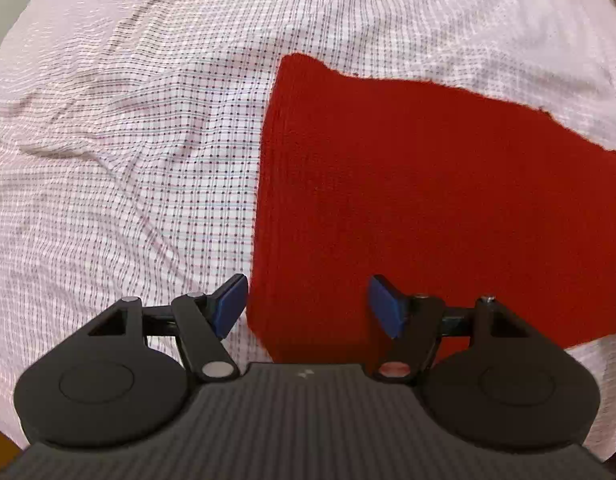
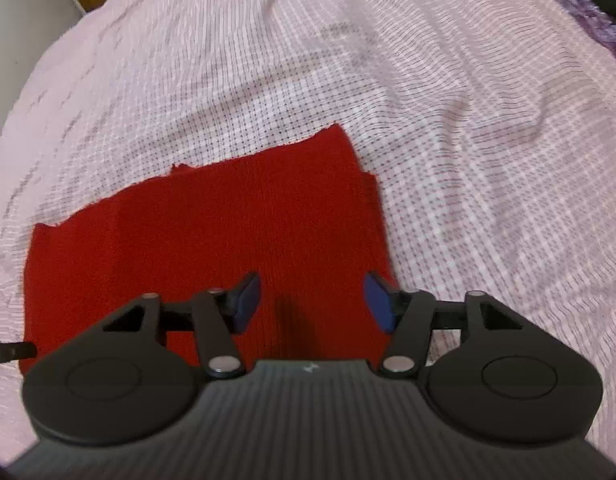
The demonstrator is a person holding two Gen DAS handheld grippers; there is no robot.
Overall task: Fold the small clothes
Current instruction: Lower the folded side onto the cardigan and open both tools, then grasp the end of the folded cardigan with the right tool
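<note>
Left gripper (image 1: 308, 306) wide open, empty, over the red cloth's (image 1: 428, 200) left edge. Right gripper (image 2: 312, 300) also wide open, empty, above its right side. Cloth lies flat on the checked sheet (image 1: 127, 160); near edge hidden behind gripper bodies.

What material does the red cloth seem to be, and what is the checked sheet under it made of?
The red cloth looks like a knitted fabric, perhaps wool or acrylic: fine vertical ribs, a matte surface and a fuzzy, uneven far edge. The checked sheet looks like thin woven cotton or a similar blend: a printed grid with dots, soft creases and no shine. The exact fibre cannot be told.
</note>
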